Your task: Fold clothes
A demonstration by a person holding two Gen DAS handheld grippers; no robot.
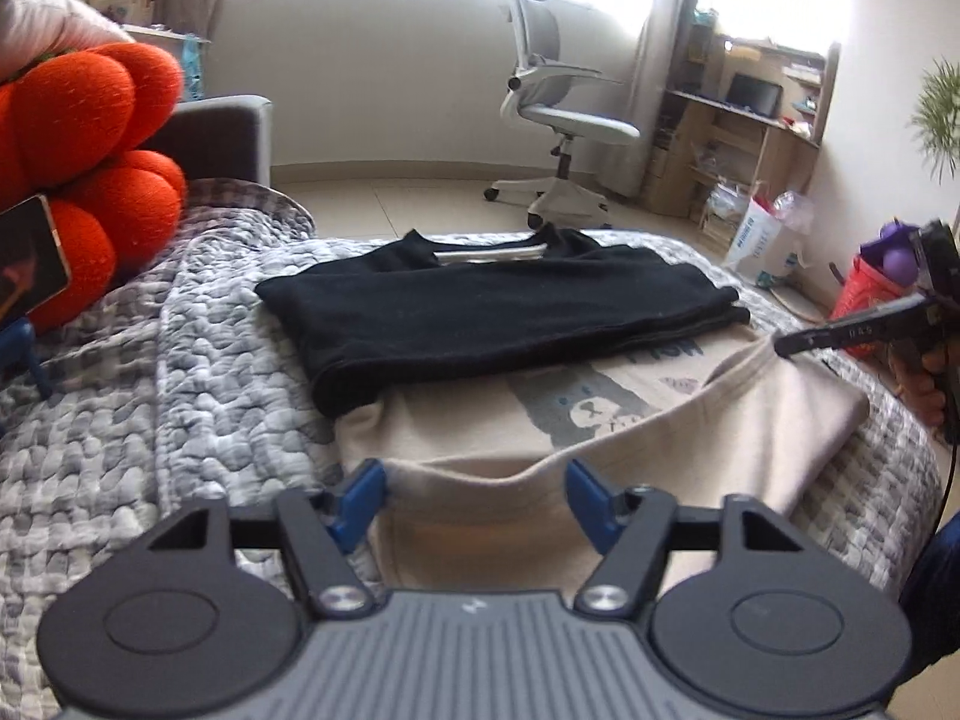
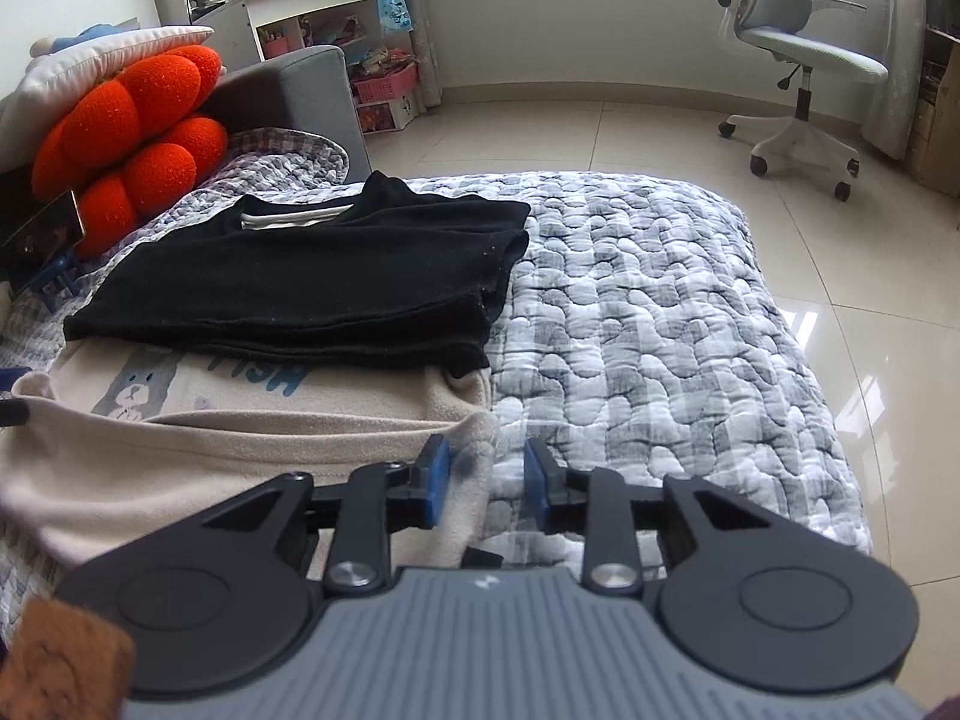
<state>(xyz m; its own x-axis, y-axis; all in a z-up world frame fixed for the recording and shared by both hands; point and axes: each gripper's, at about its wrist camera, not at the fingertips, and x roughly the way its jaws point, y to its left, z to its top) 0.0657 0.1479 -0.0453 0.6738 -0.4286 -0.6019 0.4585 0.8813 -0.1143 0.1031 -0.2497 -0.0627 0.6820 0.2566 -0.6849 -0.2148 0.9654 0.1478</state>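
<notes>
A beige shirt [image 1: 600,480] with a bear print lies on the quilted bed, its near edge folded over the print. A folded black garment [image 1: 492,312] lies just beyond it, overlapping its far edge. My left gripper [image 1: 474,495] is open, its blue pads [image 1: 363,495] astride the shirt's near folded edge. In the right wrist view the beige shirt [image 2: 240,456] and black garment [image 2: 312,294] lie to the left. My right gripper [image 2: 486,483] is open at the shirt's right corner, left pad [image 2: 435,480] against the cloth. The right gripper also shows in the left wrist view [image 1: 804,342].
The grey-white quilt [image 2: 648,312] covers the bed. An orange flower cushion [image 1: 78,168] and a phone on a blue stand [image 1: 24,264] sit at the left. A white office chair [image 2: 798,60] stands on the tiled floor beyond. A shelf [image 1: 750,132] is at far right.
</notes>
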